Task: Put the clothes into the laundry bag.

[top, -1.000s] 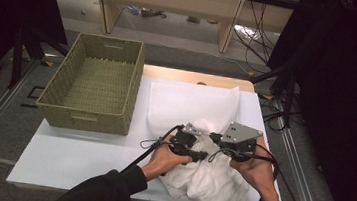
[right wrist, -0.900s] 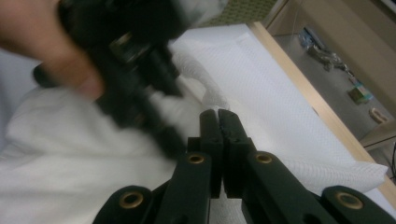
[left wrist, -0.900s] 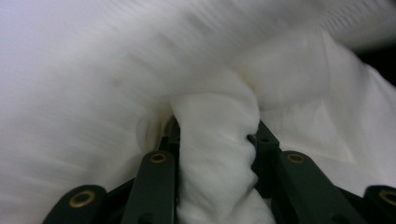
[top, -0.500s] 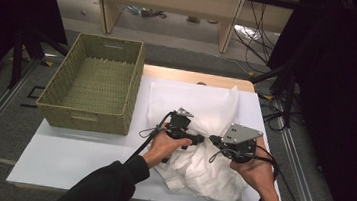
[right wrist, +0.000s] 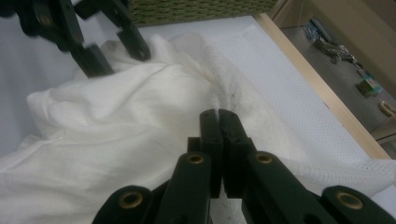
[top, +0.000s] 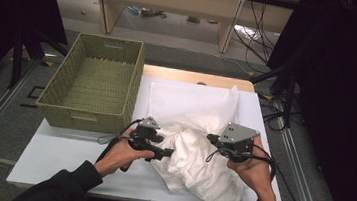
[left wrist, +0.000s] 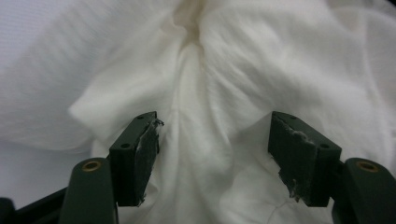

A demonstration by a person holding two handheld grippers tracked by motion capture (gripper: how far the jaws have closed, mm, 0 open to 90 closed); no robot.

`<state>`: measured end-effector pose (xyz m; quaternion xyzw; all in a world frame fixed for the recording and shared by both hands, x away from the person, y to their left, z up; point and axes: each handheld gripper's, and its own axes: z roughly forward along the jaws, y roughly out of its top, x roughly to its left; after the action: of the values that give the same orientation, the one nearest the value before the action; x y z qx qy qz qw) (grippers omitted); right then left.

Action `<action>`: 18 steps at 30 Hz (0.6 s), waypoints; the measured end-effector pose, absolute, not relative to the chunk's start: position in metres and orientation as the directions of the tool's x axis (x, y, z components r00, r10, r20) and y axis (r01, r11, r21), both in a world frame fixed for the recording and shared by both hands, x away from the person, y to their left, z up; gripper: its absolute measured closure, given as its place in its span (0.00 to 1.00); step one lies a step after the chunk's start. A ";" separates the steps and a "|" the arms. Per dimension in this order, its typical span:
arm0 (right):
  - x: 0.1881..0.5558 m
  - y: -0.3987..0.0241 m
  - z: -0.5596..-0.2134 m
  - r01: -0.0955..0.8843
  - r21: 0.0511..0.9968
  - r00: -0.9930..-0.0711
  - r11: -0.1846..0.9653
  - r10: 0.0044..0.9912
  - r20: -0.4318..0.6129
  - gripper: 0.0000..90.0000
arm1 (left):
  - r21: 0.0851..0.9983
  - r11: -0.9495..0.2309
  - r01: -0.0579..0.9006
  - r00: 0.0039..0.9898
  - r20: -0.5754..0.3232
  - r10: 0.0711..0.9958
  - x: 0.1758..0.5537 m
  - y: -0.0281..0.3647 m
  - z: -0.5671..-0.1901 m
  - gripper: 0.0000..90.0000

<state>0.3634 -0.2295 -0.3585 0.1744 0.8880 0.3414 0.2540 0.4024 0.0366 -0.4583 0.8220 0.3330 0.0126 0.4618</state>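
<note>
Two grippers are being worked at a white cloth point(top: 196, 147) bunched on the surface point(top: 60, 158). Leftward, the left gripper point(left wrist: 212, 154), its jaws just opened, is being held apart over a fold lying directly ahead. Rightward, the right gripper point(right wrist: 218, 121) is being kept clamped on the cloth's edge.

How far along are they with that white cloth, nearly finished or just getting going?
Early on, it seems. The white cloth lies bunched and rumpled on the table, and the woven basket beside it holds nothing. In hand: the right tongs look pinched on a fold, while the left tongs have just been opening, with cloth between them unclamped. Smoothing, folding or putting it away all looks undone.
</note>
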 end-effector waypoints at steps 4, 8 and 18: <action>0.364 -0.227 -0.362 0.134 0.685 -0.813 0.716 0.475 -0.337 1.00 | 0.815 -0.441 0.376 0.864 -0.137 0.485 0.402 0.009 -0.465 0.77; 0.364 -0.227 -0.363 0.132 0.684 -0.809 0.718 0.477 -0.344 1.00 | 0.845 -0.403 0.351 0.896 -0.178 0.407 0.386 -0.009 -0.453 0.91; 0.352 -0.232 -0.346 0.101 0.693 -0.801 0.714 0.472 -0.369 1.00 | 0.844 -0.360 0.399 0.795 -0.122 0.595 0.429 -0.046 -0.440 0.89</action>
<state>0.3522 -0.2317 -0.3457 0.1619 0.8851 0.3421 0.2709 0.4287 -0.0462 -0.4405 0.8182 0.3035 0.1027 0.4774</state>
